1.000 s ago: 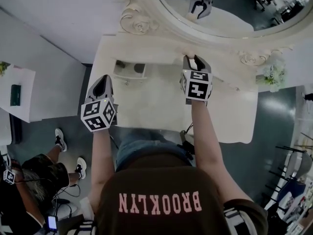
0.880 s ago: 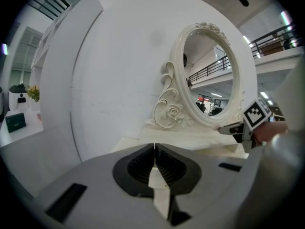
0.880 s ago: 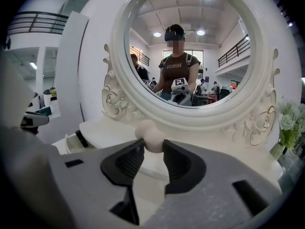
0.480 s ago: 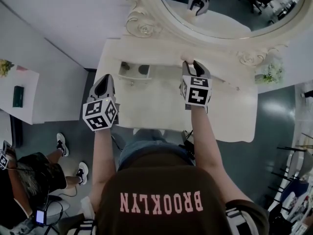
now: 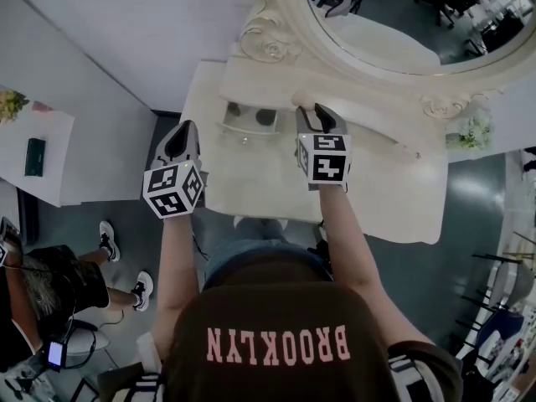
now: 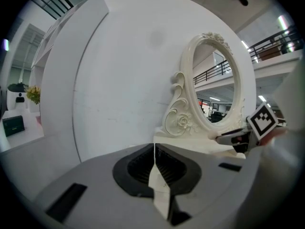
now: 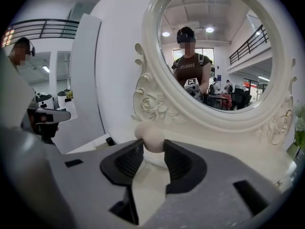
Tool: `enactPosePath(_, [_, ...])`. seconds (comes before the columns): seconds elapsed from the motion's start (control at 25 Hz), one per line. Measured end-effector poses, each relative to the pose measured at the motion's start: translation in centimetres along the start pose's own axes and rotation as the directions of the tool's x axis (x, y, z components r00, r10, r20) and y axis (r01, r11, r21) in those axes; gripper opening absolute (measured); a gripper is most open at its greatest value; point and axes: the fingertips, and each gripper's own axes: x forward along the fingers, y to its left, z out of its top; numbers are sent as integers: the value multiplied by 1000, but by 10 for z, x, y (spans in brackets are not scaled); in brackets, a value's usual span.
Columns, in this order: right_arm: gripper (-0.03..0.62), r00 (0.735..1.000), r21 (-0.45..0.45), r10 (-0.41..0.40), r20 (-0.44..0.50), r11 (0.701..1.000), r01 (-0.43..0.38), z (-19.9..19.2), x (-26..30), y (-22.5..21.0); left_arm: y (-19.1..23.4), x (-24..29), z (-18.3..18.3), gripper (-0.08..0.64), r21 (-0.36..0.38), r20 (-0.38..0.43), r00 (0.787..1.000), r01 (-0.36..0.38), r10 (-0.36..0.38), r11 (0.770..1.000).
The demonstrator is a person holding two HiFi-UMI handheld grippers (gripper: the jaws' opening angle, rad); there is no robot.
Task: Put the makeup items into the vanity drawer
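- Nearest, the person's two forearms reach out over the vanity desk [image 5: 276, 178], one gripper in each hand.
- The left gripper [image 5: 186, 134] hovers at the desk's left edge, its jaws pressed together on nothing. It is probably kept aside to leave the way clear.
- The right gripper [image 5: 316, 115] reaches to the desk's back edge. Its jaws, narrowly parted, pinch a pale rounded makeup sponge [image 7: 150, 138] at their tips, lightly enough that it seems unsquashed.
- Just left of it, near the back left corner, the small drawer [image 5: 247, 130] stands open with two dark items [image 5: 265, 117] inside. The sponge is not yet in it.
- Farthest, the oval mirror [image 5: 394, 19] rises behind the desk.
- Compared with a second ago, the right gripper has carried the sponge leftward along the back edge, nearer the drawer. The left gripper has barely shifted.
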Motion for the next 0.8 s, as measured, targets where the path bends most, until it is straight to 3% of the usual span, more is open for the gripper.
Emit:
enactPosePath(0.4, [133, 991, -15, 128, -36, 992, -129, -1, 29, 70, 44, -13, -9, 8, -29, -22, 999, -38, 37, 999])
enactPosePath(0.8, [137, 963, 32, 208, -172, 978, -206, -42, 55, 115, 72, -13, -34, 8, -62, -77, 996, -49, 44, 997])
